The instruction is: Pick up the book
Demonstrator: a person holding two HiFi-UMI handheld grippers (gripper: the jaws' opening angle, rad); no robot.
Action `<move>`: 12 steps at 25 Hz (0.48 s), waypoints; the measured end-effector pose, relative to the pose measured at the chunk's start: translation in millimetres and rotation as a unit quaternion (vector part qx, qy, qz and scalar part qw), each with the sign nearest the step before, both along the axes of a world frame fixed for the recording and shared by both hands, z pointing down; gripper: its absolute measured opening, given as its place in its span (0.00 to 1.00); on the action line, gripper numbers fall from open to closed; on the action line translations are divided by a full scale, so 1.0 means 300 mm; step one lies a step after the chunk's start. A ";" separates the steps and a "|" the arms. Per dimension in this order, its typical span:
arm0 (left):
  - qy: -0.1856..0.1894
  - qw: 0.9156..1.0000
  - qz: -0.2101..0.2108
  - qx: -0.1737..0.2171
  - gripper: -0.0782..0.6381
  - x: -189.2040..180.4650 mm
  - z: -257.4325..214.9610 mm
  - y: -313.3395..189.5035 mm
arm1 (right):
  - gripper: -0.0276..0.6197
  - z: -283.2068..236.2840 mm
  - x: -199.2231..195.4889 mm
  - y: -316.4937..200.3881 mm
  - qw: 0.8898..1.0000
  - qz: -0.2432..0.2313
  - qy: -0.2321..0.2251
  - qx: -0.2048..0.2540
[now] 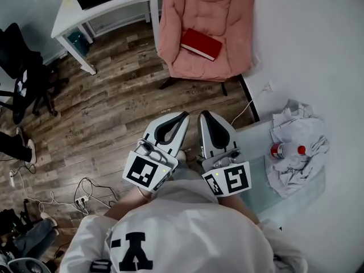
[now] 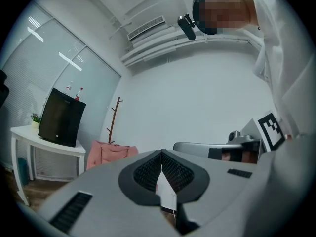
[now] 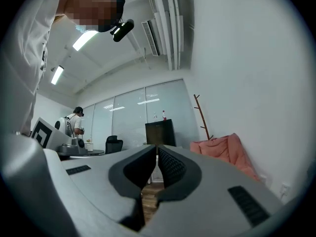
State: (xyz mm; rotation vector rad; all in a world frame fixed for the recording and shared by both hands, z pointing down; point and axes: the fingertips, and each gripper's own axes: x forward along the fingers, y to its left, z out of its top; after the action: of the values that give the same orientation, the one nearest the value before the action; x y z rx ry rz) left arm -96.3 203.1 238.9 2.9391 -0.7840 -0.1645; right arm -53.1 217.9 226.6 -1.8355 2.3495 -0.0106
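Two tools are held side by side above the wood-plank floor: the left tool and the right tool, each with jaws pressed together and empty. The rectangular red book lies flat on the quilted seat of the pink armchair, well apart from both.

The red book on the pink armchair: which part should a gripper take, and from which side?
Take the page-side long edge of the red book, coming from the open front of the armchair. The book lies flat on the padded seat with that edge facing the front, while the backrest and arms close off the other sides. Probably one jaw goes over and one is pressed under.
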 end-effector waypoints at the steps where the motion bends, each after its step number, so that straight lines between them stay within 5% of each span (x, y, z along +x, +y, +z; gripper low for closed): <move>1: 0.001 1.000 -0.001 0.003 0.12 0.027 -0.008 -0.031 | 0.09 -0.002 0.029 -0.032 1.000 0.001 -0.001 0.001; 12: 0.005 1.000 -0.009 0.002 0.12 0.120 -0.025 -0.246 | 0.09 0.005 0.105 -0.244 1.000 -0.012 0.000 -0.006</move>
State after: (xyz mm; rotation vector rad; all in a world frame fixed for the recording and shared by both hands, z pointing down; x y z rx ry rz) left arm -60.3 129.2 231.4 2.9338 -0.8098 -0.1839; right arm -21.7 144.8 228.1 -1.8125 2.3763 -0.0264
